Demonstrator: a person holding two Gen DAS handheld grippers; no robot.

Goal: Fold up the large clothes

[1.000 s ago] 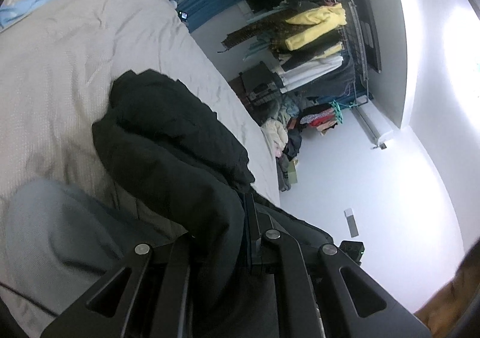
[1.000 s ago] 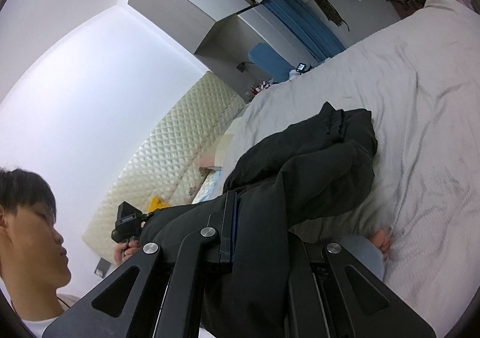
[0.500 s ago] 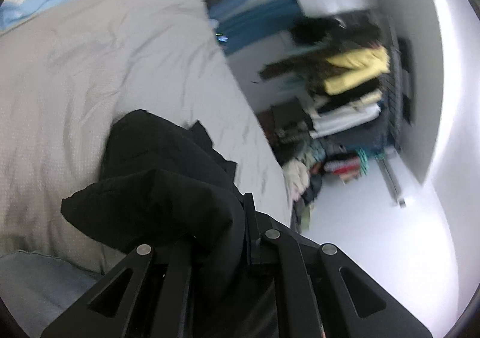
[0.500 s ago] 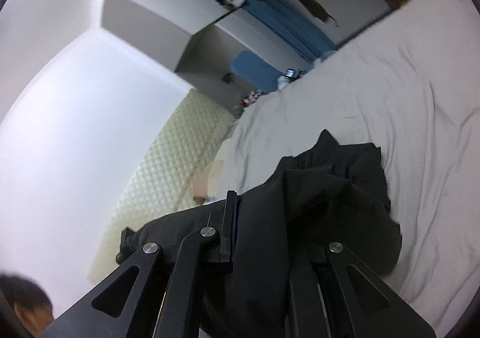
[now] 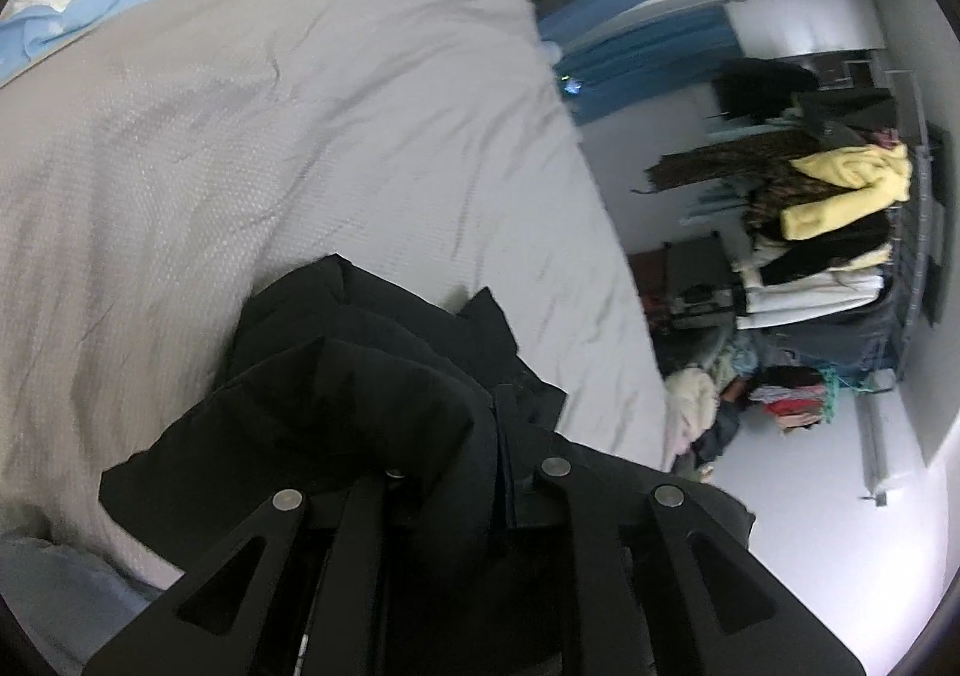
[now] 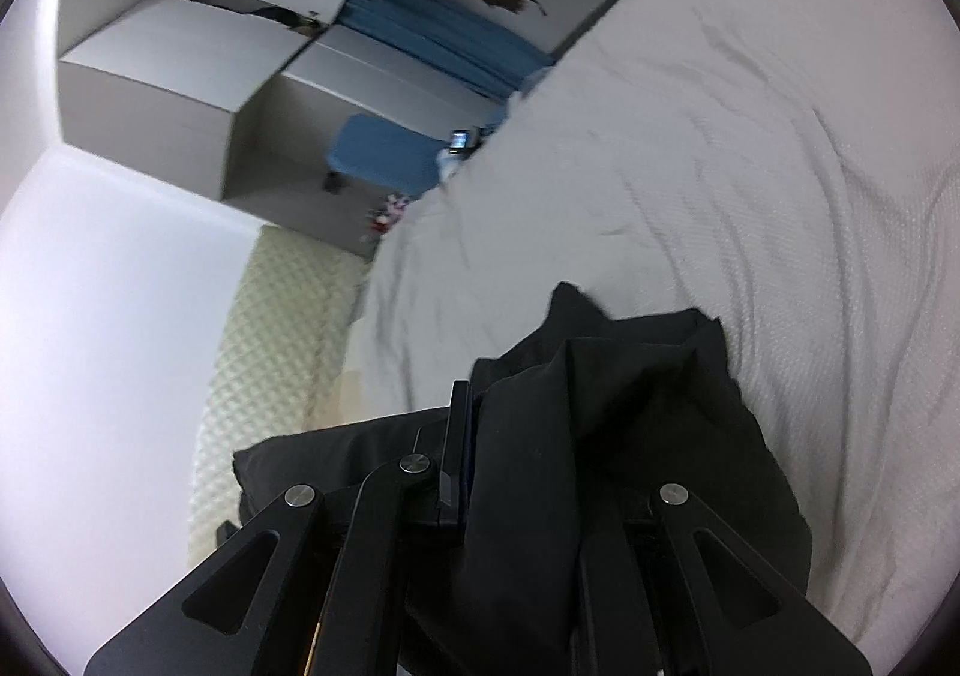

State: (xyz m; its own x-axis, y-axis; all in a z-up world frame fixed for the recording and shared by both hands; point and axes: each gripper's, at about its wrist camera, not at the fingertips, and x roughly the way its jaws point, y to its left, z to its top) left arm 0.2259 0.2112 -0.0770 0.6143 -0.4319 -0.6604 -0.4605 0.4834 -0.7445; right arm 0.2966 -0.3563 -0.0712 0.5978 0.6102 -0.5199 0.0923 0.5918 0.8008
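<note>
A black garment point(image 5: 372, 376) hangs bunched from both grippers above a grey bed point(image 5: 270, 136). My left gripper point(image 5: 444, 436) is shut on the garment, with cloth draped over its fingers. In the right wrist view my right gripper point(image 6: 522, 436) is shut on the same black garment point(image 6: 630, 436), which spills over the right finger. The fingertips of both grippers are hidden by the cloth. The grey bed point(image 6: 750, 166) lies beyond it.
A clothes rack point(image 5: 840, 232) with yellow, white and dark clothes stands right of the bed. Pillows point(image 5: 120, 4) lie at the bed head. A quilted headboard point(image 6: 270, 346), white cabinets point(image 6: 180, 76) and blue cloth point(image 6: 432, 34) show beyond the bed.
Both grippers have lifted and swung with the garment. The cloth now hangs shorter and more bunched. The person's face and the grey-clad leg have left view.
</note>
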